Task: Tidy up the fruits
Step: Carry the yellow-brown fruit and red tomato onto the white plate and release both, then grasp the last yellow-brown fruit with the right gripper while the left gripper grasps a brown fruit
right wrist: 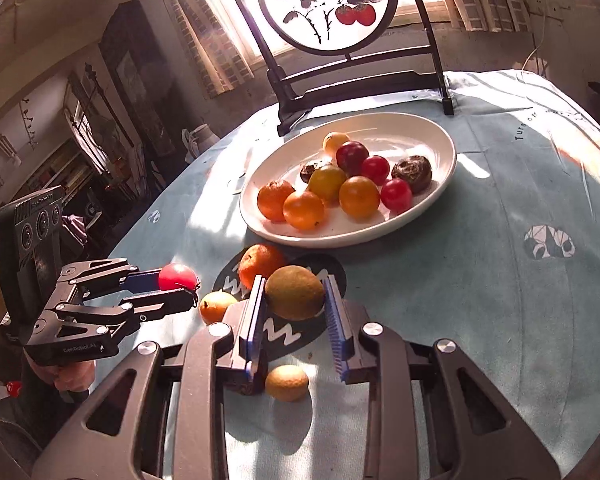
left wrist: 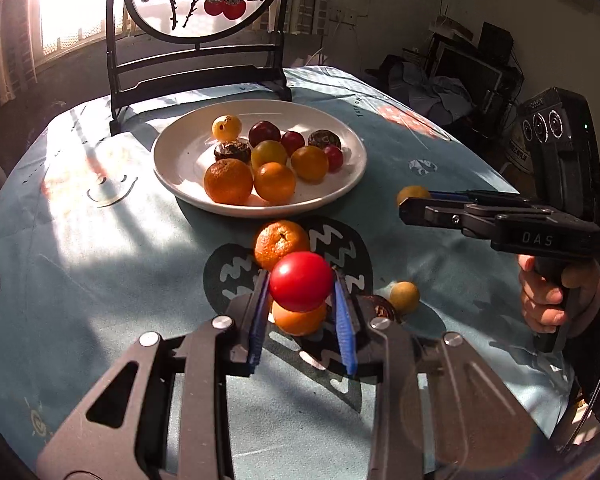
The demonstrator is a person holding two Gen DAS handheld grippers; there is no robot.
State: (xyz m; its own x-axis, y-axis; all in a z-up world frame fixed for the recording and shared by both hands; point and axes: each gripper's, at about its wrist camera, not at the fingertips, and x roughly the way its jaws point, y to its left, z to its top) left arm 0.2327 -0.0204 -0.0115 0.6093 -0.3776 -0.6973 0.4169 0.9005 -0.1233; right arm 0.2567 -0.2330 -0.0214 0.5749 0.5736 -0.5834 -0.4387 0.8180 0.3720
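I have a red tomato (left wrist: 301, 281) pinched in my left claw (left wrist: 302, 304), lifted off the desk (left wrist: 100, 264). My right claw (right wrist: 294, 312) is squeezed on a brownish-green round fruit (right wrist: 295, 292), and that one is up off the desk too. The white plate (left wrist: 180, 148), already full of little fruits, sits farther away, in front of the painted screen (left wrist: 204, 0). Near me, on the dark patch of the cloth, I see loose fruit: an orange tangerine (left wrist: 281, 242), a smaller orange fruit (left wrist: 299, 318) under the tomato, and a small yellow fruit (left wrist: 404, 297) on the right.

The tomato is smooth and round, so I think it could slip out if I tip the claw. The plate is crowded, so a dropped fruit could knock others rolling off.
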